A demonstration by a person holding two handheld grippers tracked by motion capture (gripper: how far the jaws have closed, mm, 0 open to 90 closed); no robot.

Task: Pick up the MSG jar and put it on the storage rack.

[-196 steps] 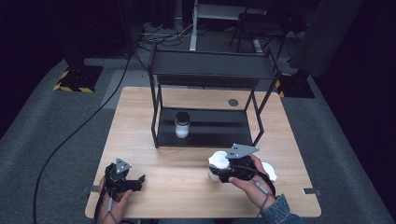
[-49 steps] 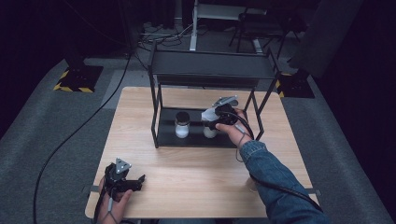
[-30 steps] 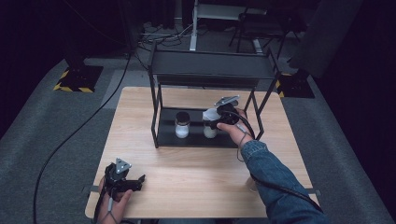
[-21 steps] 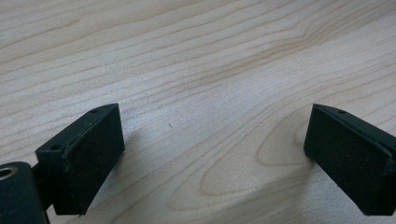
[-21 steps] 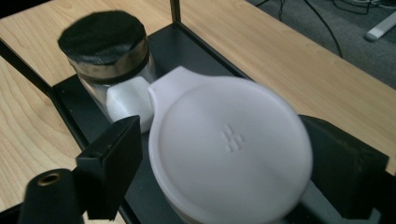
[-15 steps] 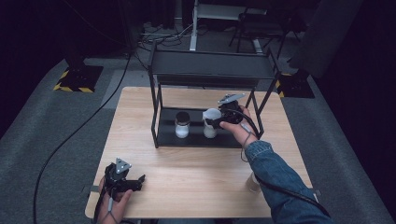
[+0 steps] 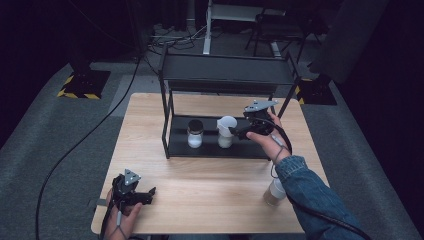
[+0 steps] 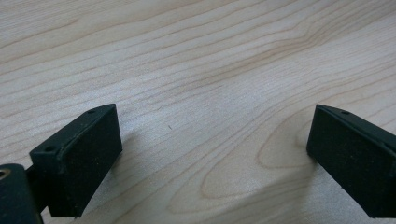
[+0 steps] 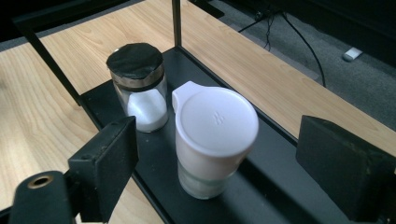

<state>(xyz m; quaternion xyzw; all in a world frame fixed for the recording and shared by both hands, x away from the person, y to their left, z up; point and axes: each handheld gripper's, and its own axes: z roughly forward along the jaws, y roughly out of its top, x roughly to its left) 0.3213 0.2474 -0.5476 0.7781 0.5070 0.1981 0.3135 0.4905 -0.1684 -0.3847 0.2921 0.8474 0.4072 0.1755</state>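
Now the right hand-held gripper [image 9: 215, 158] has released the white-lidded jar [image 9: 212, 140].

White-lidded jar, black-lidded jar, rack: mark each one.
White-lidded jar [image 9: 217, 122], right gripper view, on its lid.
Black-lidded jar [image 9: 135, 60], right gripper view, on its lid.
Rack [image 7: 227, 73], high view, on its top shelf.

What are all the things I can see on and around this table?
Table: one, light wood, middle of the room.
Shelf rack: one, black metal, at the table's far side.
Black-lidded jar: one, clear with white powder, on the rack's bottom shelf.
White-lidded jar: one, clear, beside the black-lidded jar on the same shelf.
Third jar: one, white lid, on the table's near right.
Left gripper: black fingers open, over the near left of the table.
Right gripper: black fingers open, apart from the white-lidded jar.
Sleeve: one, blue denim.
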